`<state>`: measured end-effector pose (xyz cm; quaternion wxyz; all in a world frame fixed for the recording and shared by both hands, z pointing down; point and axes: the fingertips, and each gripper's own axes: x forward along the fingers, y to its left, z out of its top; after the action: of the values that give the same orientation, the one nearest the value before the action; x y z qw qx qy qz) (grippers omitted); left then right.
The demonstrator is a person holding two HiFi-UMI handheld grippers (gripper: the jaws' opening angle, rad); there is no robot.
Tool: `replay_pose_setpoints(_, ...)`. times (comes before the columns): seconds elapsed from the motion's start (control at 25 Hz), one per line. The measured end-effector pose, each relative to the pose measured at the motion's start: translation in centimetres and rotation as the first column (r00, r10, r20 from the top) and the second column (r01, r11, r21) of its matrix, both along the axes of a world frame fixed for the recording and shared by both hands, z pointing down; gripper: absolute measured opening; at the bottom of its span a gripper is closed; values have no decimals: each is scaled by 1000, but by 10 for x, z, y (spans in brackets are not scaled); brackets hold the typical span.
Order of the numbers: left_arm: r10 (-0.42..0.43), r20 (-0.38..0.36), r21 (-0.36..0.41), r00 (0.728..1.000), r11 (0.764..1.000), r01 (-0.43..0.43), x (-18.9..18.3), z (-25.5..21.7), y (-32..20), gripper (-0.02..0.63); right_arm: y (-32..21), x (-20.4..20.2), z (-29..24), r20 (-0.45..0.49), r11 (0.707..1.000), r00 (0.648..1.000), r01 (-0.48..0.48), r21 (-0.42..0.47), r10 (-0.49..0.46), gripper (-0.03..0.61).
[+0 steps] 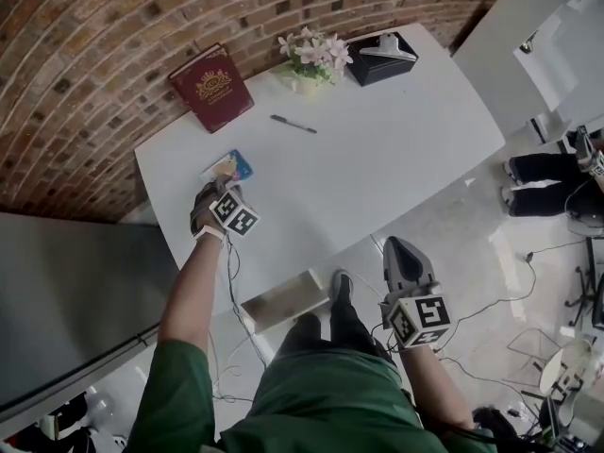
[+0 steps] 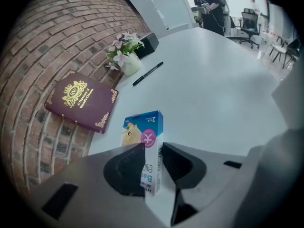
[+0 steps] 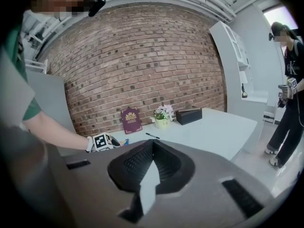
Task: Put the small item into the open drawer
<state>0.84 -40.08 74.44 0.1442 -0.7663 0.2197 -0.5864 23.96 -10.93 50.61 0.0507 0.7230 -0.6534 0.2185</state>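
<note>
1. Green short-sleeved shirt, dark trousers, dark shoe.
2. Left hand-held gripper and right hand-held gripper: grey shells, black ribbed pads, black-and-white marker cubes.
3. White left wristband.

Left claw clamping small box, right claw closed

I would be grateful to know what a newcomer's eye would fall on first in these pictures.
The small blue box on the white table, seemingly pinched between the jaws of the left claw, draws the eye first. Beyond it the brick wall and a maroon book with gold print stand out, and an open drawer juts from the table's near edge.
</note>
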Motion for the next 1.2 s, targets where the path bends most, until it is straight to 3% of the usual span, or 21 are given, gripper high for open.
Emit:
replay_pose_setpoints(0.6, 20, 43, 49, 999, 999, -22, -1, 1, 6, 62, -6, -23, 13, 31, 996, 996, 83, -26, -83, 0)
replay_pose_setpoints(1.2, -8, -45, 68, 999, 998, 11, -16, -39, 46, 52, -20, -43, 17, 71, 979, 977, 202, 7, -202, 0)
